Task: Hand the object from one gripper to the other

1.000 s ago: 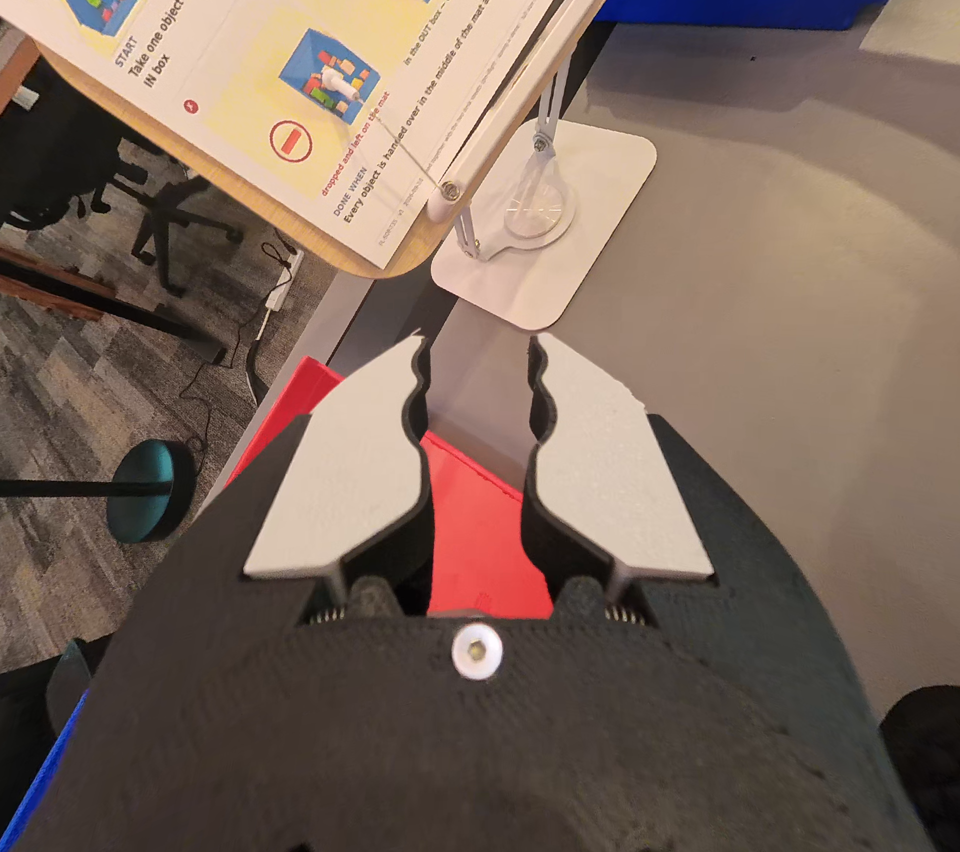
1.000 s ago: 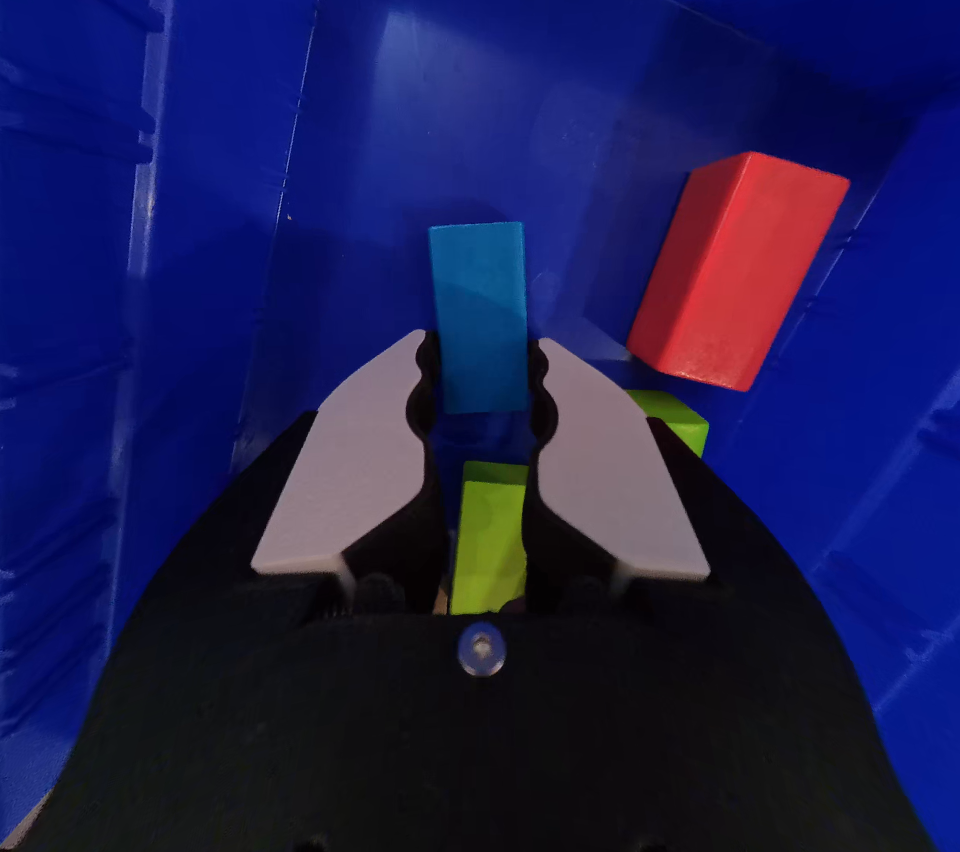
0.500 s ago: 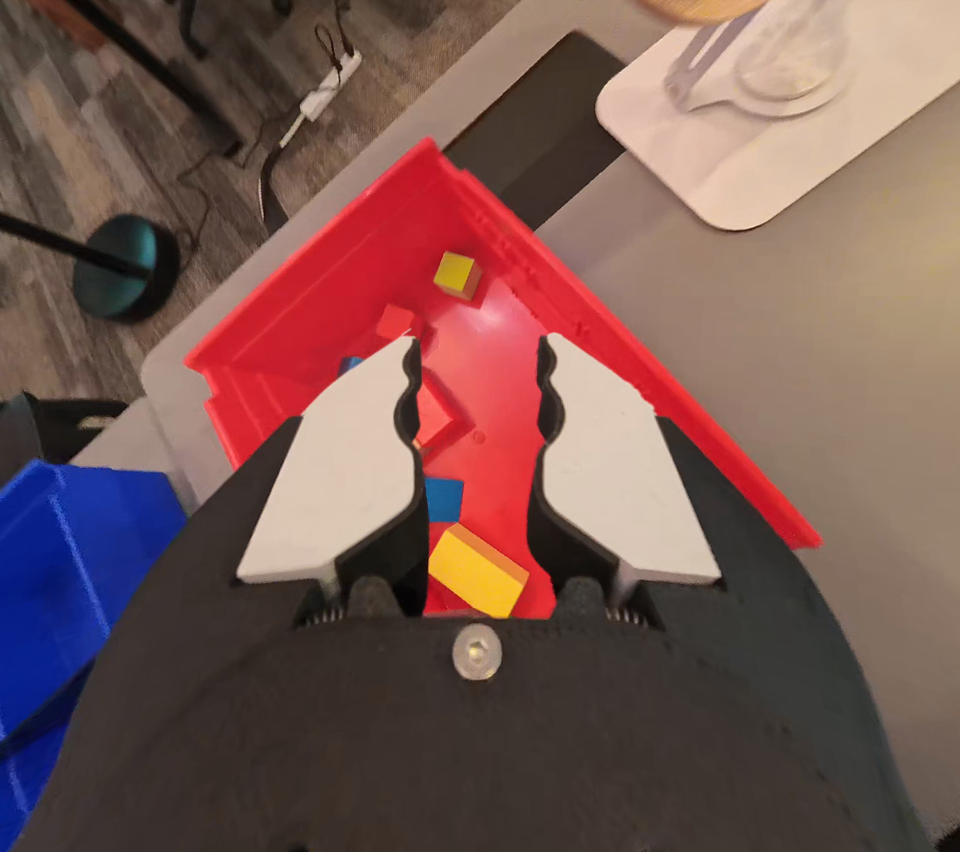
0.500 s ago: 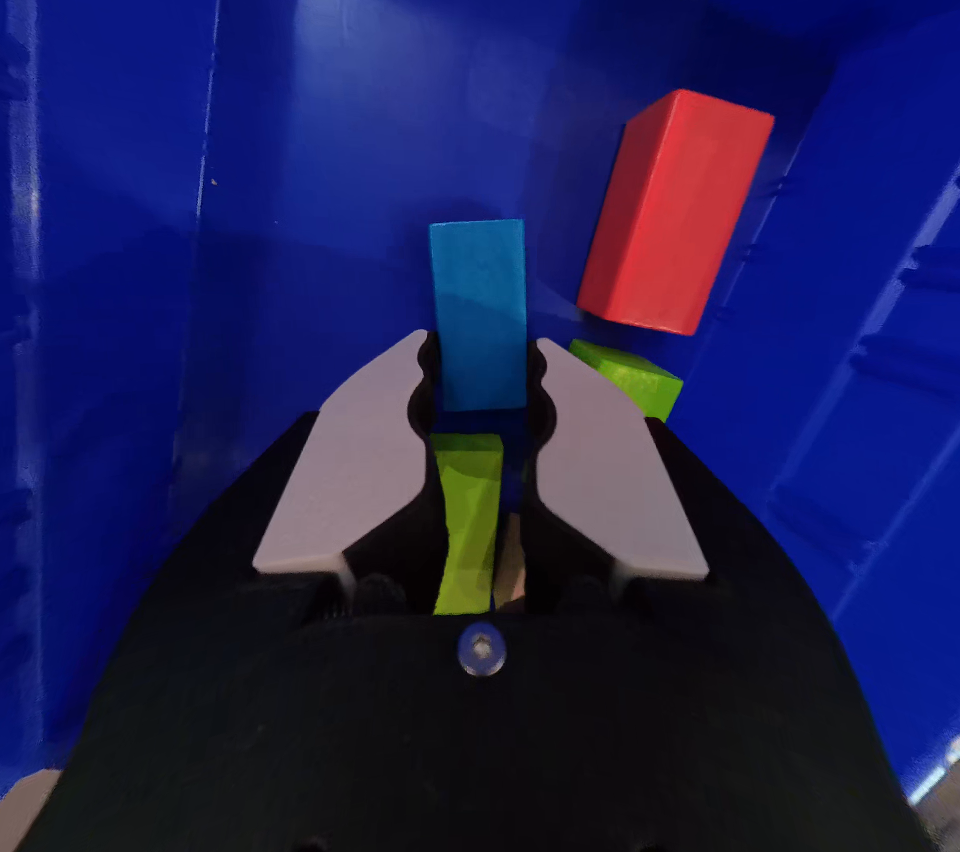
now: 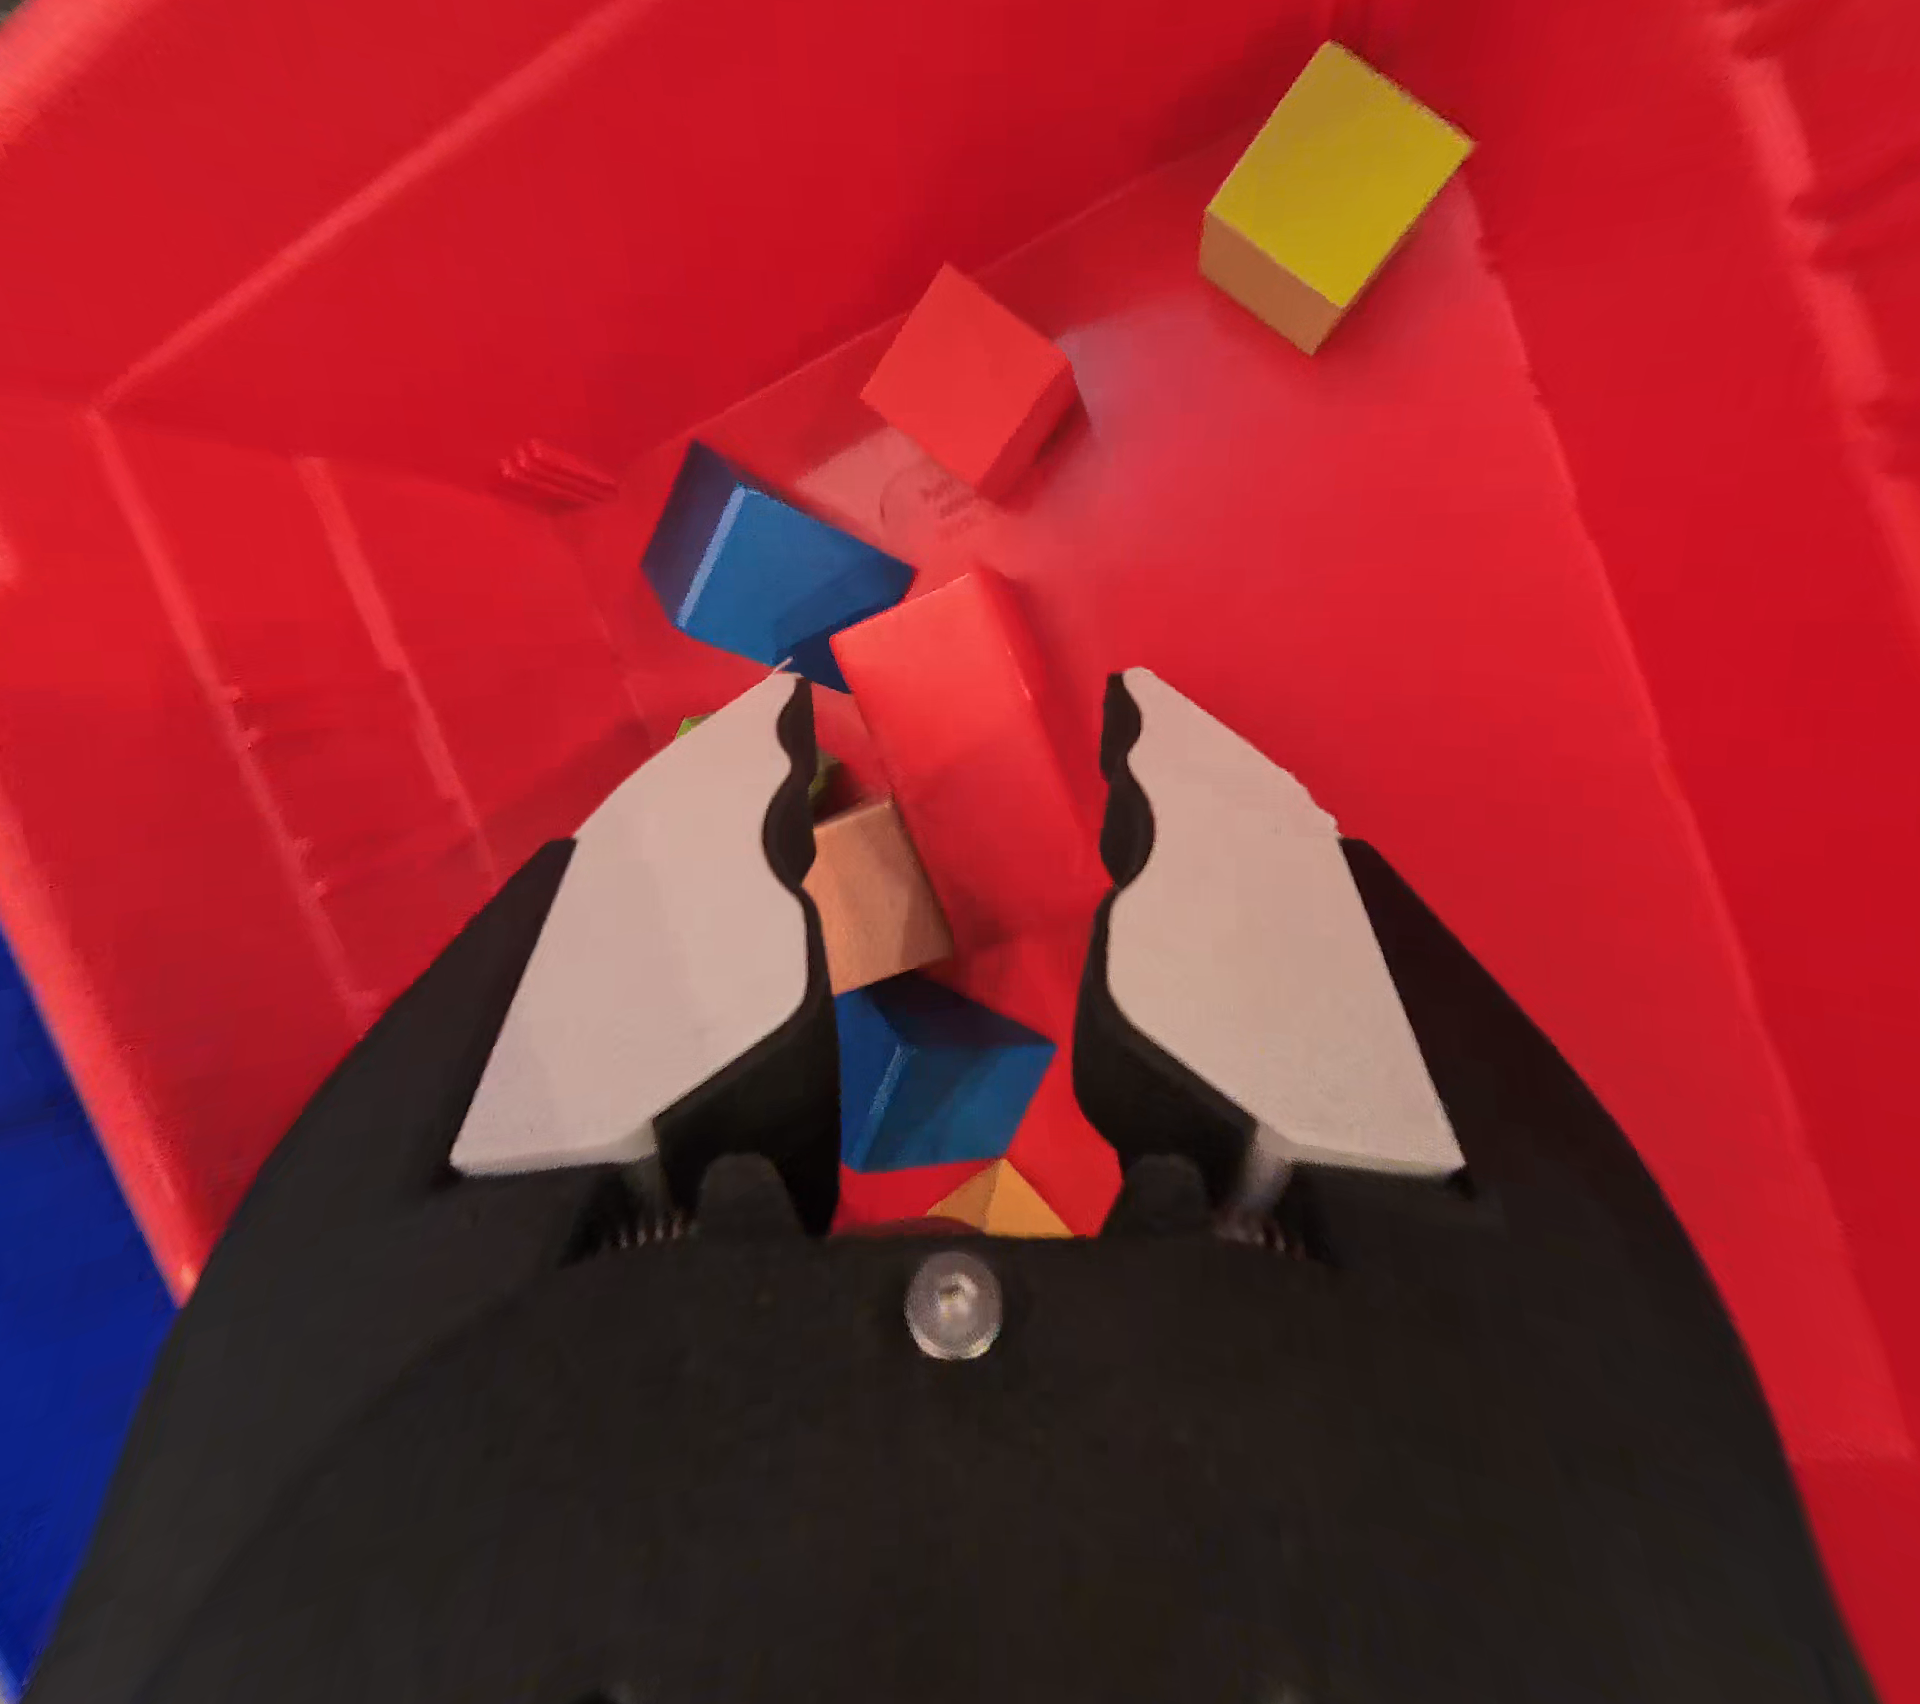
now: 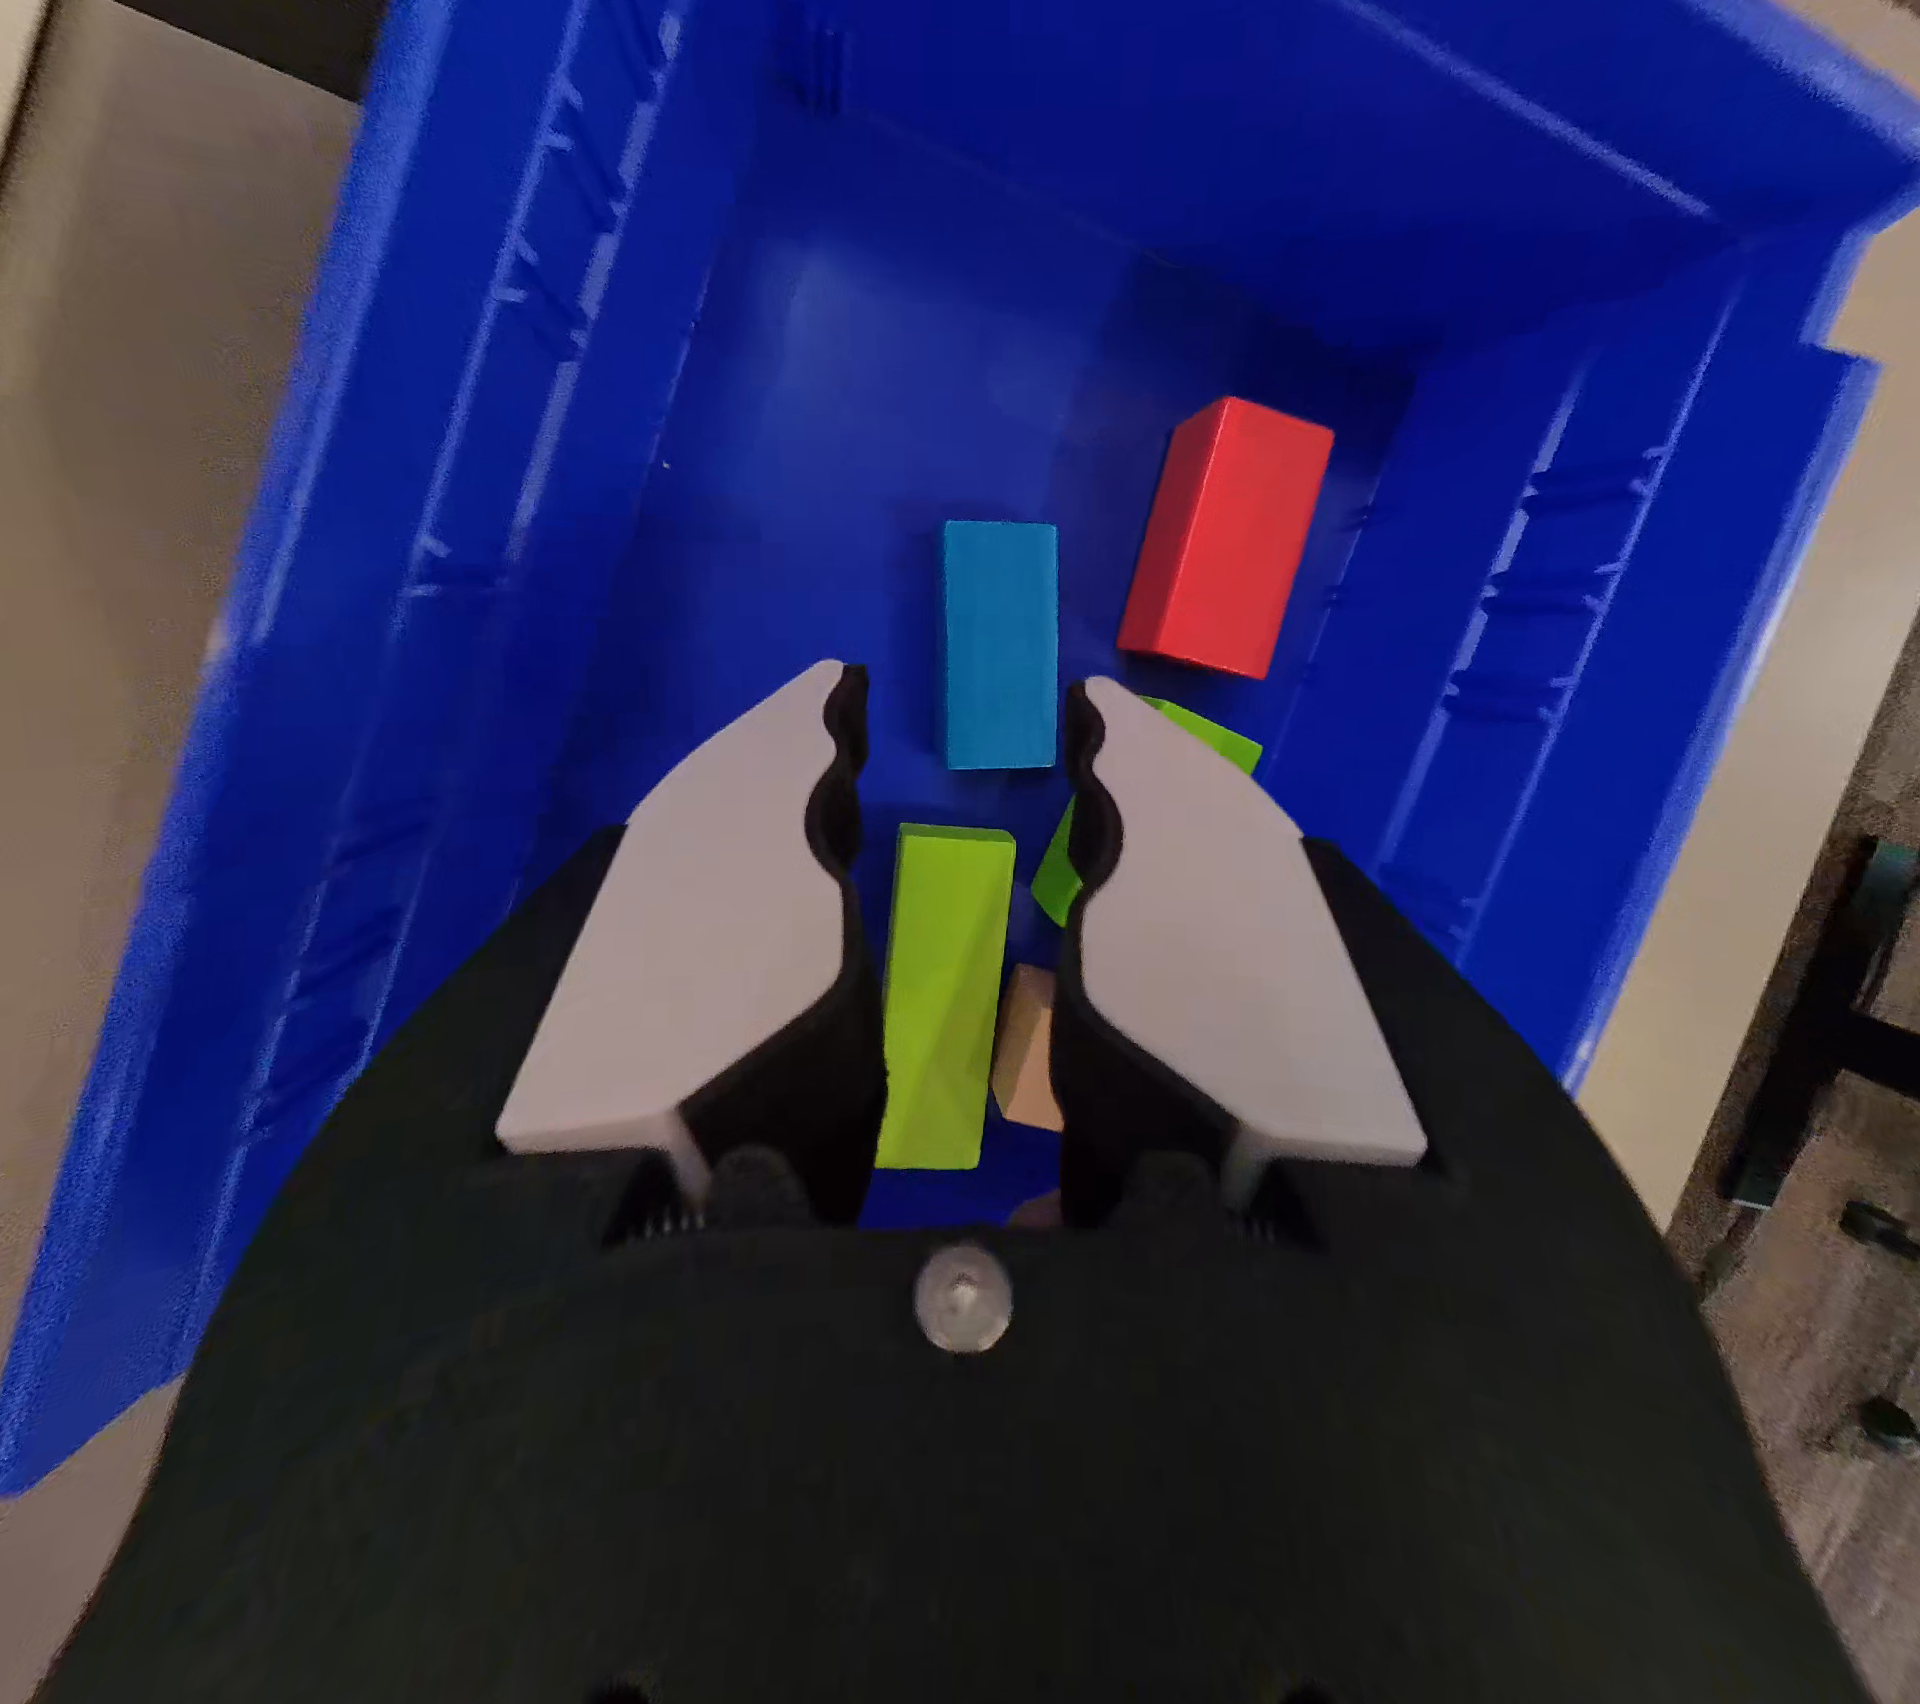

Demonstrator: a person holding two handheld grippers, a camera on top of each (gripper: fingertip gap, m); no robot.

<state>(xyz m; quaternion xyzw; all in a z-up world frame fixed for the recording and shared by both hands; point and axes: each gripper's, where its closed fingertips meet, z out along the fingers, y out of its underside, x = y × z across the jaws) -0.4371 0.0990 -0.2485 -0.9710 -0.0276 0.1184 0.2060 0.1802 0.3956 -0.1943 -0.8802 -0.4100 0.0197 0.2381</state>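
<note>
Since half a second ago my left gripper (image 5: 951,698) went down from above the red bin (image 5: 436,127) deep into it, so the walls now fill the left wrist view, and its jaws opened wider. Between them stands a long red block (image 5: 961,740), tilted, with smooth painted faces and one end toward the camera. I see red floor on both sides of it, so the pads do not press it; this claw is apart and holds nothing. Around it lie a dark blue block (image 5: 769,568), a red cube (image 5: 971,376), a yellow block with a bare wood end (image 5: 1340,189), a plain wooden block (image 5: 873,896) and 1 more blue block (image 5: 935,1083).

On the other side my right gripper (image 6: 961,698) pulled up and back: before, the blue bin (image 6: 520,304) filled the view and the fingertips were tight on the light blue block (image 6: 1000,641). Now I see the bin rim and the grey table (image 6: 156,304), and this flat, narrow block lies on the bin floor with gaps on both sides. This claw is also apart, empty. Near it are a red block (image 6: 1226,532) and 2 green blocks (image 6: 940,989).
</note>
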